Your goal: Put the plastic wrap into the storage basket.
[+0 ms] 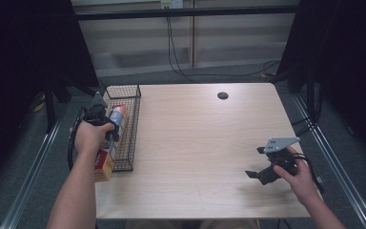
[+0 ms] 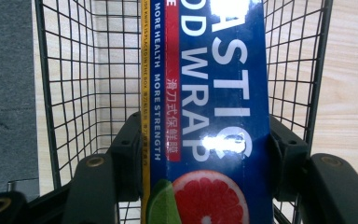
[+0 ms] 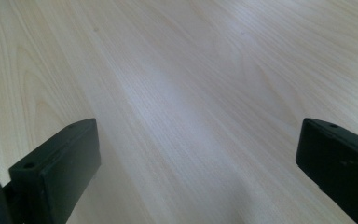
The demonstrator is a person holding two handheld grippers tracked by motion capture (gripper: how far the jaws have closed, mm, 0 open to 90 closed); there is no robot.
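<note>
Landmark for all positions: the wire basket sitting at the left edge of the counter.

Nearest the person, the right claw is resting low over the front right part of the counter, well apart from the basket, across the width of the counter from it. A hand is gripping its body. In the right gripper view its two black jaws are standing wide apart with bare wood grain between them; nothing is being held.

Farther in, at the basket's front left corner, the left hand is holding the left claw, which is pointing along the basket. In the left gripper view the jaws are pressing on both long sides of a box of food wrap, closed firmly on it. The box is dark blue with white lettering, a yellow edge strip and a grapefruit picture at its near end.

In the high view the box is lying lengthwise along the basket's left wall, its far end showing over the basket. Its yellowish near end is sticking out past the basket's front edge, near the counter's left edge. Whether the box is touching the basket floor cannot be told.

Beyond the basket, toward the far edge of the counter, a round cable hole is showing to the basket's right.
</note>
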